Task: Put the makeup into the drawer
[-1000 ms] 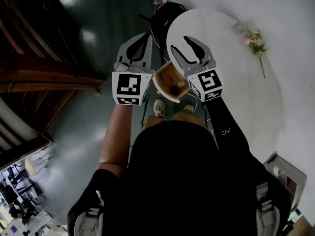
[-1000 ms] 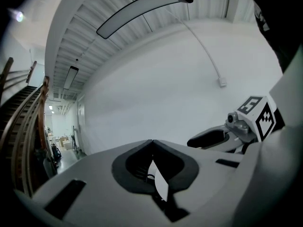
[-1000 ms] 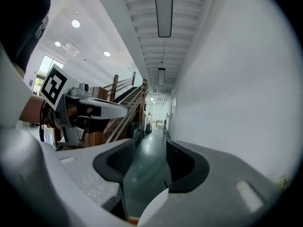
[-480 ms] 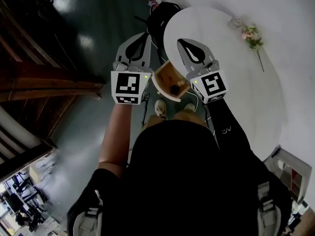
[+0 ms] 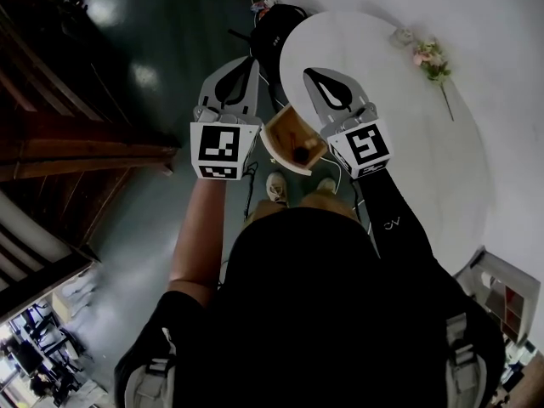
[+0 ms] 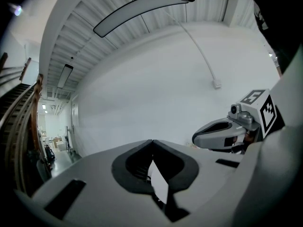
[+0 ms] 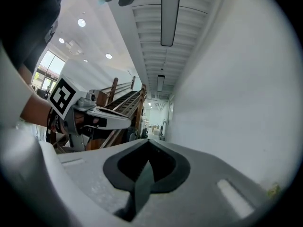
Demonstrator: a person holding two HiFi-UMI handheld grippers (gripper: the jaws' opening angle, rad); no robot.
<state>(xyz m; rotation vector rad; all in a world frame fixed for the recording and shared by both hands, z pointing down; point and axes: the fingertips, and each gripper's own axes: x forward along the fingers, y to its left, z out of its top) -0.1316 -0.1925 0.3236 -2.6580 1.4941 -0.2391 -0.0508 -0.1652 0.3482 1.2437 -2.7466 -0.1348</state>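
In the head view a small open wooden drawer (image 5: 287, 130) sits at the near edge of the round white table (image 5: 408, 143). A dark makeup item (image 5: 302, 154) lies inside it. My left gripper (image 5: 252, 59) is held level to the left of the drawer, out over the floor. Its jaws are shut and empty, meeting tip to tip in the left gripper view (image 6: 152, 141). My right gripper (image 5: 308, 73) hovers just right of the drawer over the table. Its jaws are also shut with nothing between them (image 7: 147, 141). Each gripper shows in the other's view, the right gripper (image 6: 222, 133) and the left gripper (image 7: 101, 117).
A spray of flowers (image 5: 429, 58) and a small pale object (image 5: 399, 36) lie at the table's far side. A black chair or bag (image 5: 272, 25) stands beyond the table edge. Wooden stairs (image 5: 76, 100) run along the left. A shelf unit (image 5: 501, 296) is at the lower right.
The right gripper's jaws have closed from wide open to shut, with nothing between them. Both hands have stayed nearly in place.
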